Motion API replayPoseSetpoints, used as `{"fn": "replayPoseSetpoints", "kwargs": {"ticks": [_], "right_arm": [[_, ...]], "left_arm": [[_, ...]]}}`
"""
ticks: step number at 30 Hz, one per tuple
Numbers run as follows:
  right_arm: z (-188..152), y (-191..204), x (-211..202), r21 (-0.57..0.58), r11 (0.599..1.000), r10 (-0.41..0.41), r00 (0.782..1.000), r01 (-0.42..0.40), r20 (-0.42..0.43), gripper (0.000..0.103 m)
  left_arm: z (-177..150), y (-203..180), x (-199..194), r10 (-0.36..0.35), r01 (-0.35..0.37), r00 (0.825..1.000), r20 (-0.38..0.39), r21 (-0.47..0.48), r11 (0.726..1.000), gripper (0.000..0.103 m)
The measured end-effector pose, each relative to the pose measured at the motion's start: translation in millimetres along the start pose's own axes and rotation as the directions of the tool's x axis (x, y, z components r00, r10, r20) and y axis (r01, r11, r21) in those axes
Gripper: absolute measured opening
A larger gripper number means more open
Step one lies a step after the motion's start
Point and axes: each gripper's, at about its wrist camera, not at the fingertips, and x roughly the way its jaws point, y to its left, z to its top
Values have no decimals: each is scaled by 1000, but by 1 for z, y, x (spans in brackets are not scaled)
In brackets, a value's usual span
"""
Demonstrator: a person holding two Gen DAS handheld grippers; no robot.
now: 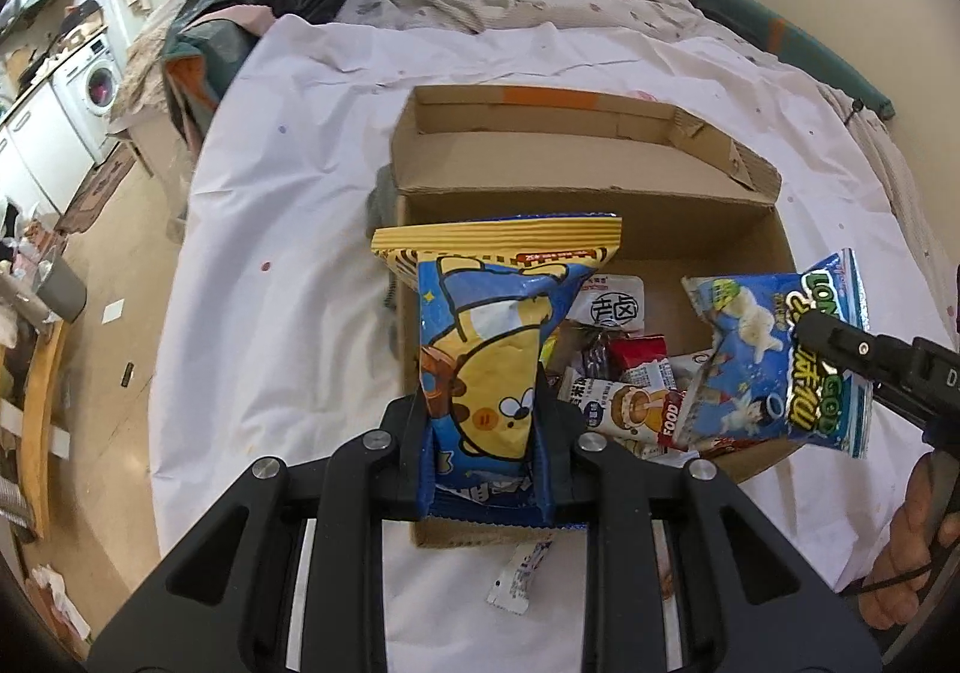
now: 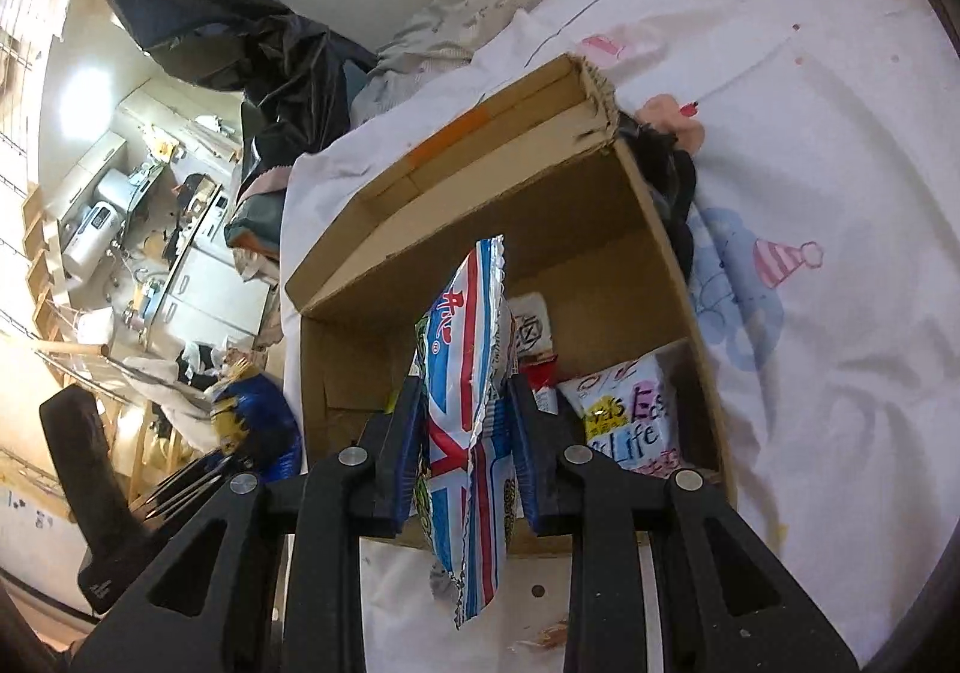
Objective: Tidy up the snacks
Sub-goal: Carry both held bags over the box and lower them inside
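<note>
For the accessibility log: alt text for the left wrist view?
The left gripper pinches a blue-and-yellow snack bag upright over an open cardboard box of snacks on a white sheet; at right, the right gripper holds another bag.

A white-sheeted bed carries 1 open cardboard box, with 1 small white sachet lying just before the box.

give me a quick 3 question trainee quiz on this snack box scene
1. True or false: the left gripper is shut on the yellow and blue bag.
2. What does the right gripper hold? A) a bottle B) the blue and white bag C) nothing
3. Where do the loose snack packets lie?

Key:
1. True
2. B
3. Inside the cardboard box, at its near end.
</note>
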Motion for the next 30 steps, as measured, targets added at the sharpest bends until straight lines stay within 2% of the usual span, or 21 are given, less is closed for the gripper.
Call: {"fn": "replayPoseSetpoints", "kwargs": {"ticks": [8,12,17,30], "right_arm": [[-12,-2,28,-14,999,-40,997,39,-73,31],[-14,-3,39,-10,998,-62,993,61,-100,31],[-14,-1,47,-12,997,-80,992,80,-102,34],[-13,-1,45,-13,995,-98,991,97,-90,38]], "left_arm": [[-7,-2,30,-8,9,999,-49,11,1000,21],[-5,-5,35,-2,2,999,-42,22,1000,22],[-2,-10,38,-17,18,999,-43,27,999,24],[-3,-10,38,0,0,1000,-14,25,1000,24]]}}
